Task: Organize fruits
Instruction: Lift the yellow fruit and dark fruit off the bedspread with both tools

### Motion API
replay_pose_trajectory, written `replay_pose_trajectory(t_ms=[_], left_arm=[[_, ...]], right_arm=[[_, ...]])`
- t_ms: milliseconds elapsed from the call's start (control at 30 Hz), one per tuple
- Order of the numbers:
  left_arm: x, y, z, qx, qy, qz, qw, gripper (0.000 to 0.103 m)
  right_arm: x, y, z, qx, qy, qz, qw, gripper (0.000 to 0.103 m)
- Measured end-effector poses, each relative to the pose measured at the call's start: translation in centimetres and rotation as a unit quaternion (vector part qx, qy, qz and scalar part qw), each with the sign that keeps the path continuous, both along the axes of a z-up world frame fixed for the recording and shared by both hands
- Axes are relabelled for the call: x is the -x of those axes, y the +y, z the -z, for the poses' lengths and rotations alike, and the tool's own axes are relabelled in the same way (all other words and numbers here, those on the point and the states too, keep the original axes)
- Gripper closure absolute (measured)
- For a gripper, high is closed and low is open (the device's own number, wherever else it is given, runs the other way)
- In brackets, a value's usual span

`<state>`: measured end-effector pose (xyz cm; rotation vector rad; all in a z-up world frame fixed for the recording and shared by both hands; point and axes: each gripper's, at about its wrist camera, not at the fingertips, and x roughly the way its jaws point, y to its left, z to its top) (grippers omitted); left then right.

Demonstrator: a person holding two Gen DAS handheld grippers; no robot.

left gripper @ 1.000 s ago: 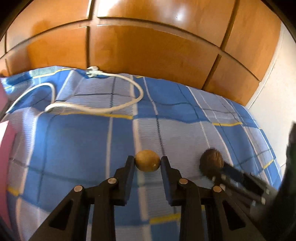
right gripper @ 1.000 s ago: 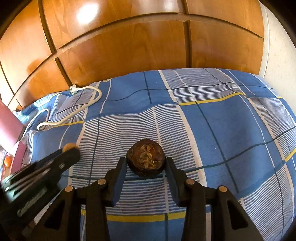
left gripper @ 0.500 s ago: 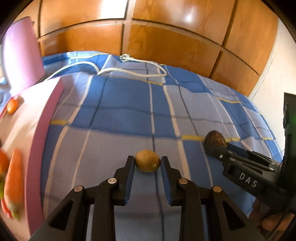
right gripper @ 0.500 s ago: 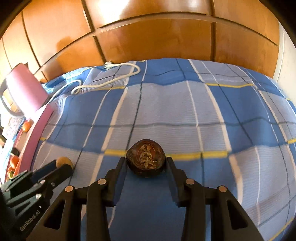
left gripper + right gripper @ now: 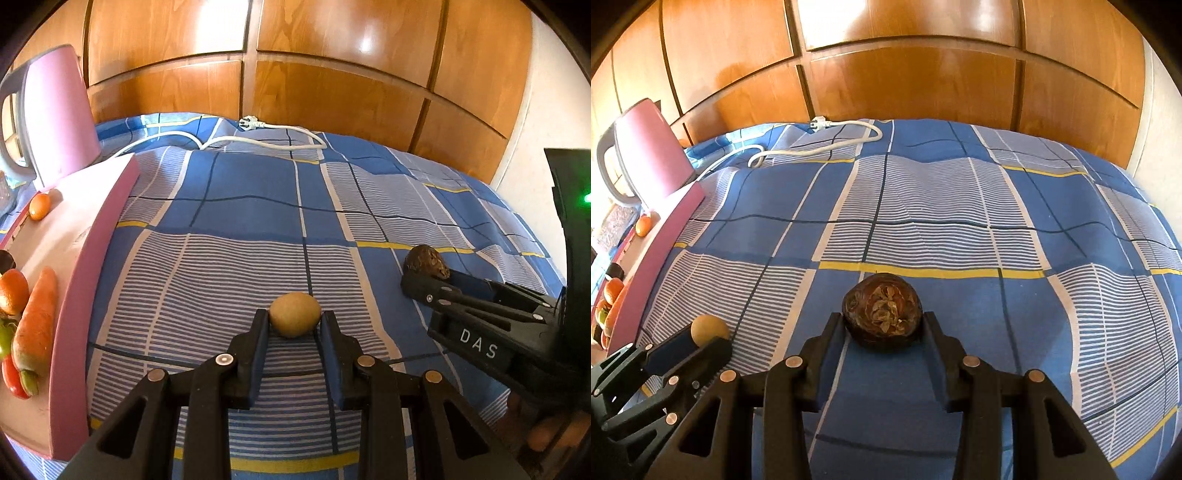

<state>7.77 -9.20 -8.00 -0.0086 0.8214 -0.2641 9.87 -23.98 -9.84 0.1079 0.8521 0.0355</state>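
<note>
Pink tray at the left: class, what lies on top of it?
On the pink tray: a carrot, a small orange fruit, an orange, and red and green pieces at the frame's edge. Its left part is cut off.

Tan oval kiwi [image 5: 294, 314] clamped between left gripper [image 5: 294, 326] pads, above checked bedspread [image 5: 240, 192]. Dark brown wrinkled round fruit [image 5: 882, 309] pinched in right gripper [image 5: 882, 332], husk facing camera.

Bedspread [image 5: 258, 192] ahead open; pink tray [image 5: 92, 236] blocks left, cable [image 5: 280, 127] far.
</note>
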Motion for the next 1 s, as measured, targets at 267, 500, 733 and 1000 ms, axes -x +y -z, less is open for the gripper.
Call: replay_pose_trajectory(t_ms=[267,500,733,1000], left_arm=[[0.2,0.2,0.2,0.002,-0.01,0.003,0.9999,0.075],[0.1,0.2,0.2,0.004,-0.008,0.004,0.9999,0.075],[0.5,0.2,-0.2,-0.008,-0.005,0.007,0.9999,0.075],[1.5,0.9,-0.6,-0.011,0.005,0.003,0.9999,0.075]], right_arm=[[0.1,0.1,0.1,0.002,-0.005,0.001,1.0,0.06],[0.1,0.1,0.0,0.004,-0.007,0.0,1.0,0.06],[0.7,0.1,-0.2,0.006,-0.009,0.0,1.0,0.06],[3.1,0.6,-0.5,0.004,-0.009,-0.009,1.0,0.061]])
